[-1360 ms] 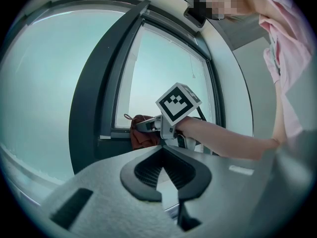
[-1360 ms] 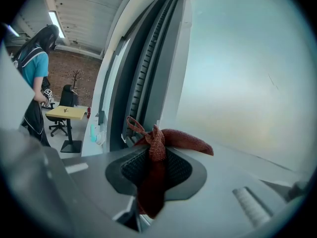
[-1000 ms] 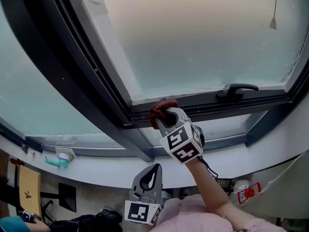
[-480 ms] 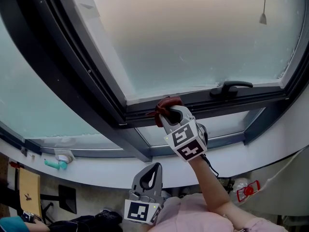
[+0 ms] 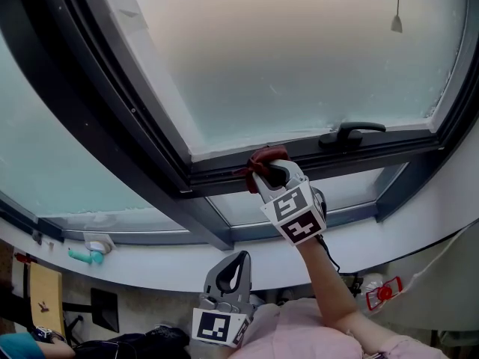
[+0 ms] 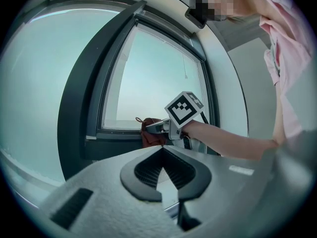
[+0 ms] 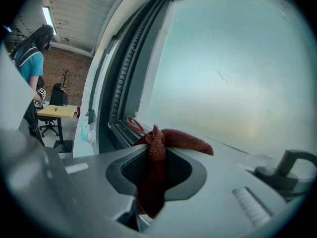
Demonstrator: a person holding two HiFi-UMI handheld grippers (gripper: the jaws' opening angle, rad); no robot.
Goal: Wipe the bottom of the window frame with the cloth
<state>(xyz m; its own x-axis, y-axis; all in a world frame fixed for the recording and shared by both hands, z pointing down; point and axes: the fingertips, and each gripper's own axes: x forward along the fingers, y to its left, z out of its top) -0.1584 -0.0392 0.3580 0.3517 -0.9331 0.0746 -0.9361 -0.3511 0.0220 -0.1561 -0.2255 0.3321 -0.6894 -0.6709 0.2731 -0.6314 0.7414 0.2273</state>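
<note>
My right gripper (image 5: 268,172) is shut on a dark red cloth (image 5: 260,159) and presses it against the bottom rail of the dark window frame (image 5: 224,176). In the right gripper view the cloth (image 7: 157,155) bunches between the jaws and drapes onto the frame's bottom ledge (image 7: 225,150) below the frosted pane. My left gripper (image 5: 233,269) hangs low near the person's body, away from the window, with its jaws closed together and nothing between them. The left gripper view looks up at the right gripper (image 6: 154,127) holding the cloth (image 6: 150,133) at the frame.
A black window handle (image 5: 350,134) sits on the bottom rail to the right of the cloth; it also shows in the right gripper view as the handle (image 7: 292,168). A pull cord (image 5: 396,6) hangs at upper right. A person in teal (image 7: 29,68) stands by a yellow table (image 7: 55,111).
My right gripper has slid the cloth a little to the right along the bottom rail, closer to the handle. The left gripper has stayed where it was.
</note>
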